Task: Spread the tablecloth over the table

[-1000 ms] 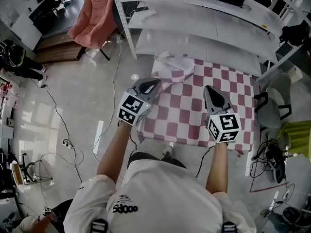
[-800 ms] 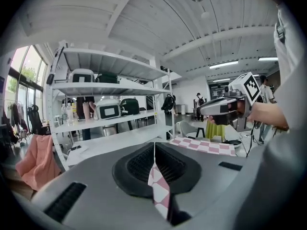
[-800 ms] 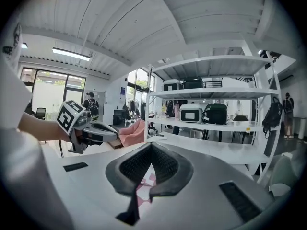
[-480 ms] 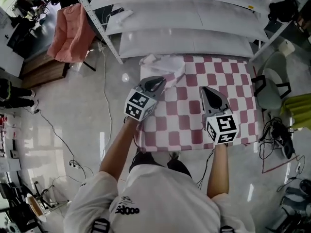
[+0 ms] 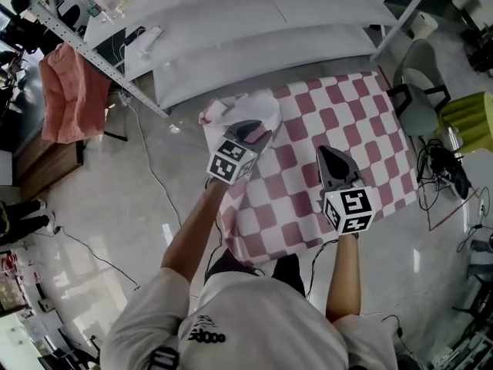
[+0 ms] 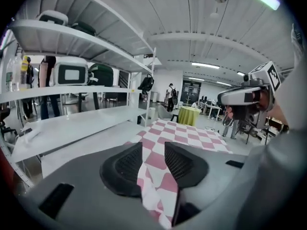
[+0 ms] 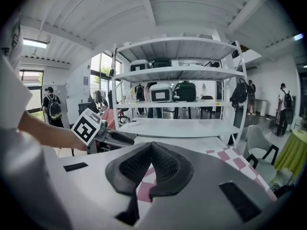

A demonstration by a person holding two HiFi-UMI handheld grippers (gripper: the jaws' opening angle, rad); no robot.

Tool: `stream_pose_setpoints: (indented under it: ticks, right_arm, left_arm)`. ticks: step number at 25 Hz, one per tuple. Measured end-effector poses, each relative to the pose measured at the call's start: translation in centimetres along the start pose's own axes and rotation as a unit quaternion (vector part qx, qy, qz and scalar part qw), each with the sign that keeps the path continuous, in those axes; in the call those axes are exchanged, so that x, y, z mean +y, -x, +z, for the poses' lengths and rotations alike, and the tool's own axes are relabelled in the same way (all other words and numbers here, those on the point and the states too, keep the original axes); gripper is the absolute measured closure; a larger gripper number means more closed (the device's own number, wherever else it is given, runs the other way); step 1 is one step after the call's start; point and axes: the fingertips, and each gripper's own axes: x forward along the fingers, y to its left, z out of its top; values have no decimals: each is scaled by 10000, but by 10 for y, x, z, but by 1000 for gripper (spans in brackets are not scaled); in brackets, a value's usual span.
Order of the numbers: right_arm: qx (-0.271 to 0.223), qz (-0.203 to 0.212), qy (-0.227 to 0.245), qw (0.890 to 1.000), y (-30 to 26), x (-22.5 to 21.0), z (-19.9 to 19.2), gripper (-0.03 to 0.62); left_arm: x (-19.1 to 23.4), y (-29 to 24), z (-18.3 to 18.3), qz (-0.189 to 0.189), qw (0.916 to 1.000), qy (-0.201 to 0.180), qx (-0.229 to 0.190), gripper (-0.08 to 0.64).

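The pink-and-white checked tablecloth [image 5: 339, 122] covers the table, and its far left corner [image 5: 239, 110] is bunched with the white underside up. My left gripper [image 5: 258, 128] hovers at that corner. Its jaws are opening, and a strip of cloth [image 6: 156, 186] hangs loose between the parted pads of the left gripper [image 6: 153, 150]. My right gripper [image 5: 325, 153] is over the middle of the cloth. In its own view the right gripper [image 7: 151, 146] has its tips together, with checked cloth [image 7: 144, 186] showing in the slit under them.
A white shelving rack [image 5: 254, 21] runs along the table's far side. A grey chair [image 5: 420, 91] and a yellow-green covered table [image 5: 470, 118] stand to the right, above floor cables [image 5: 454, 176]. An orange cloth [image 5: 65, 91] hangs at the left.
Both grippers have sunk towards the table and moved forward. The bunched corner has gone left with the left gripper, so more of the far left is covered.
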Motion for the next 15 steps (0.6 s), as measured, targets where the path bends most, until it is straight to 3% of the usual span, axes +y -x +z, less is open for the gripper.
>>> stream_pose_setpoints:
  ticks: [9, 15]
  right_arm:
    - [432, -474, -255, 9976, -22, -33, -36, 577]
    - [601, -618, -491, 9951, -30, -50, -65, 577]
  left_arm:
    - [38, -86, -42, -481, 9967, 378, 540, 356]
    - [48, -131, -69, -618, 9929, 373, 940, 342]
